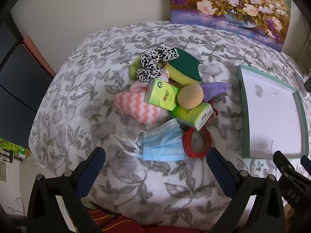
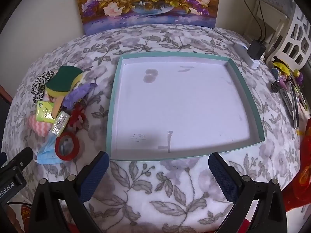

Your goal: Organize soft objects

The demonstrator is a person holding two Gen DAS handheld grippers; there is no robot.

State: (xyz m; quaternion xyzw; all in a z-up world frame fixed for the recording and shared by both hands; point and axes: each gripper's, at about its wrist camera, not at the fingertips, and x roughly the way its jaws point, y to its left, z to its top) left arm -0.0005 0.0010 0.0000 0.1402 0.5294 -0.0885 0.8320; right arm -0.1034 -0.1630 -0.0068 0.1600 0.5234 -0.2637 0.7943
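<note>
Right now both grippers hang over a table draped in a grey floral cloth [image 2: 155,184], tilted steeply down. On the left gripper [image 1: 155,165] the jaws stand wide with nothing between them, just short of a pile of soft things. Nearest lies a blue face mask [image 1: 161,145], touching a red tape roll [image 1: 197,142]. Behind these sit 2 green tissue packs [image 1: 162,95], an orange egg-shaped sponge [image 1: 190,96], a pink zigzag cloth [image 1: 136,106], a yellow-and-green scouring sponge [image 1: 184,68] and a leopard-print scrunchie [image 1: 153,62]. On the right gripper [image 2: 158,167] the jaws are equally wide and hold nothing, poised at the near edge of a teal-rimmed white tray [image 2: 250,95], which lies beside the pile.
</note>
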